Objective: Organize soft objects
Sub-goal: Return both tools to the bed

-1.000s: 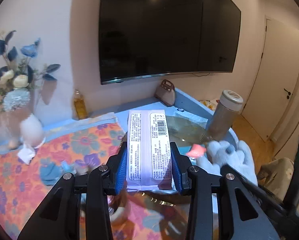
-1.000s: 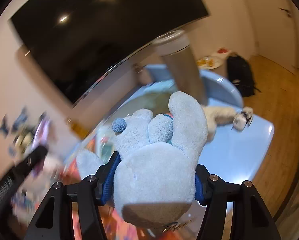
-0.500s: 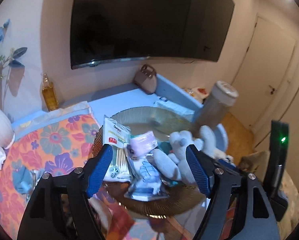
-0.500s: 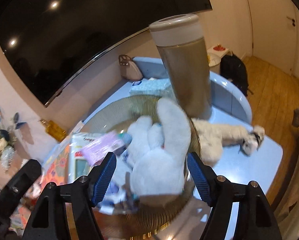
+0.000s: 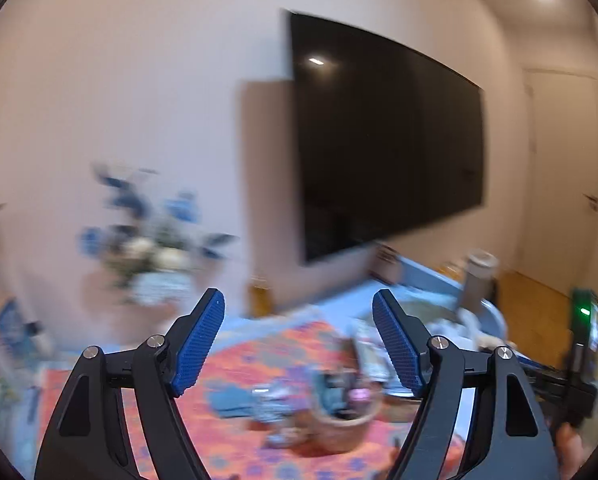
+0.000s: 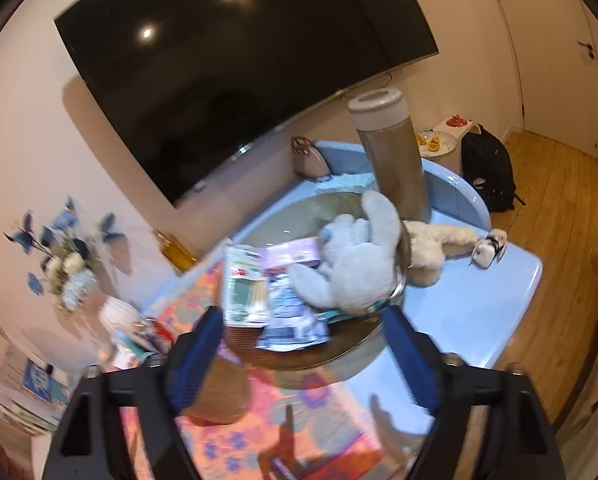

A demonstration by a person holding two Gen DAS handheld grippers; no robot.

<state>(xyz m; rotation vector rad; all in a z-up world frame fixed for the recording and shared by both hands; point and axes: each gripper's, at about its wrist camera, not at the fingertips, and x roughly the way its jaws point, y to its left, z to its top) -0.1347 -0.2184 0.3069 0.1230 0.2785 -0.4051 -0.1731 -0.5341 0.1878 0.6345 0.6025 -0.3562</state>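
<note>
Both grippers have their fingers spread wide with nothing between them. On the left gripper (image 5: 299, 340) and the right gripper (image 6: 303, 352), the jaws have just been opening. The right one hangs over a big round tray (image 6: 351, 350) on a blue table (image 6: 479, 320). A gray stuffed toy (image 6: 359, 264) lies in the tray, next to a purple pack (image 6: 291, 254) and 2 more packs, the green pack (image 6: 245, 288) and the white pack (image 6: 291, 320). A cream stuffed toy (image 6: 439, 242) lies on the table, just beside the tray and a tall bottle (image 6: 395, 156). The left view is blurry and shows a flowered cloth (image 5: 259, 364), a small basket (image 5: 339, 420) and a bunch of flowers (image 5: 151, 236) by the wall.
</note>
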